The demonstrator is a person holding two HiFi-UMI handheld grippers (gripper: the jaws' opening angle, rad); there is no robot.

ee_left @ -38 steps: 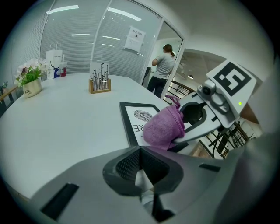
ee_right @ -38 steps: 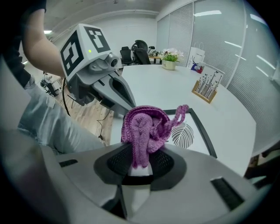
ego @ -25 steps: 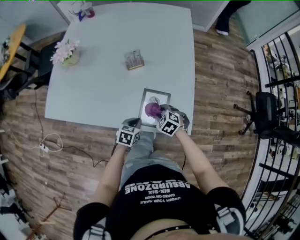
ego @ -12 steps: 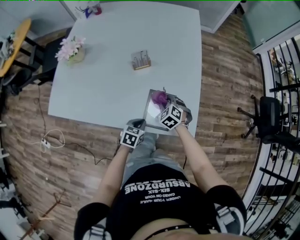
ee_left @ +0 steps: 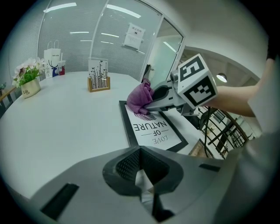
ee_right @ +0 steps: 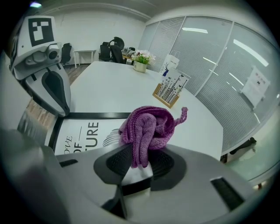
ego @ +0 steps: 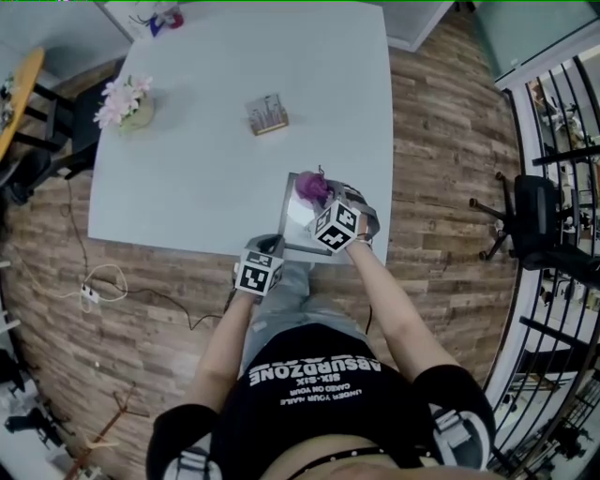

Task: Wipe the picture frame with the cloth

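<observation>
A black-edged picture frame (ego: 298,228) with a white print lies flat on the pale table (ego: 206,169), close to its near right edge. My right gripper (ego: 320,200) is shut on a bunched purple cloth (ego: 310,187) and holds it over the frame's far end. In the right gripper view the cloth (ee_right: 150,127) bulges out of the jaws above the frame (ee_right: 81,133). My left gripper (ego: 267,247) hangs at the table's near edge beside the frame, shut, with nothing in it. From the left gripper view, the frame (ee_left: 154,127) and cloth (ee_left: 139,97) lie ahead.
A wooden card holder (ego: 268,115) stands mid-table and a flower pot (ego: 128,103) at the far left. A white bag (ego: 161,17) sits at the far edge. An office chair (ego: 528,221) stands on the wood floor to the right.
The right gripper has carried the cloth from the middle of the print to the frame's far end. The left gripper has stayed at the near edge.
</observation>
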